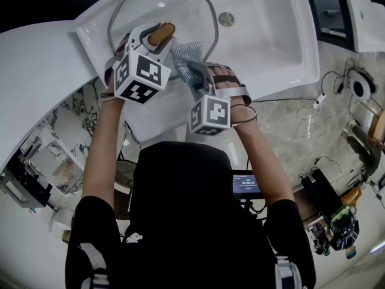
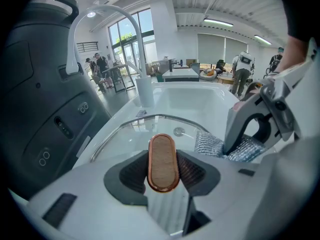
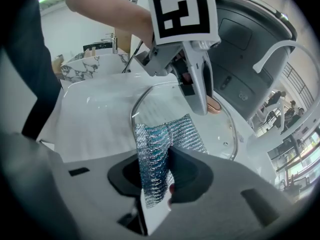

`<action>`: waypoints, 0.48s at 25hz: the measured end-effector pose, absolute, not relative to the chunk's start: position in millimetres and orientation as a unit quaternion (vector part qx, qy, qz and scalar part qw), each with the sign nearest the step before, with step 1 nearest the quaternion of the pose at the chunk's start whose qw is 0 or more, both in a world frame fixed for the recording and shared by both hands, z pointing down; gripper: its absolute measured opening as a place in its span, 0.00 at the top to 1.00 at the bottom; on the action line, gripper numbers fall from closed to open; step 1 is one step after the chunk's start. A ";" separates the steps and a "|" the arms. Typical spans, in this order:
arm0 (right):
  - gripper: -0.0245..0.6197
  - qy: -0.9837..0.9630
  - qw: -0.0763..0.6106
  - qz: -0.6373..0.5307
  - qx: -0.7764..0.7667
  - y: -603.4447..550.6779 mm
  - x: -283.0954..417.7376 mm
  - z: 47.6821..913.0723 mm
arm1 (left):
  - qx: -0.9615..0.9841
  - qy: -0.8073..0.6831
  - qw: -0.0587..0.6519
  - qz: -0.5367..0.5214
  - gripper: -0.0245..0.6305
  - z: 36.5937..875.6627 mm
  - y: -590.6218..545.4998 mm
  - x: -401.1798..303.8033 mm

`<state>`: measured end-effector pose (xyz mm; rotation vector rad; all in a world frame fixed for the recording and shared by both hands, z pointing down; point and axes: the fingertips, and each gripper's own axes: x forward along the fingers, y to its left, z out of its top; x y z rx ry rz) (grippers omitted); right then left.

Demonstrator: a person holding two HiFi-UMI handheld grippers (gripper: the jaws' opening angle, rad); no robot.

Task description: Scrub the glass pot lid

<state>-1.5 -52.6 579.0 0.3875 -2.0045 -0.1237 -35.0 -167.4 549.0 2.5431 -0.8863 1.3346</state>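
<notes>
The glass lid (image 1: 159, 5) sits in the left part of the sink (image 1: 274, 44), beside the drain (image 1: 226, 18). The left gripper (image 1: 157, 38) has its jaws clamped on the lid's handle (image 2: 163, 161). The right gripper (image 1: 195, 74) has its jaws pinched on the scrubbing cloth (image 3: 159, 156). It is best to hold the handle steady and rub the flat cloth in circles toward the rim.

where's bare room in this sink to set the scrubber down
Bare: white sink floor around the metal drain, right of the round glass pot lid. Crowded: left side, where the left gripper, right gripper and silver mesh scrubber meet over the lid.
</notes>
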 end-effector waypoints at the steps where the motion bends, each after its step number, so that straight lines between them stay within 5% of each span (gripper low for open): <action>1: 0.83 -0.837 0.521 -0.051 0.159 -50.4 -2.3 579.5 | 0.844 -0.295 0.068 0.443 0.71 549.2 -167.3 -34.9; 12: 0.83 -0.844 0.516 -0.047 0.138 -41.0 -6.9 579.8 | 0.843 -0.301 0.070 0.441 0.71 547.5 -169.2 -34.1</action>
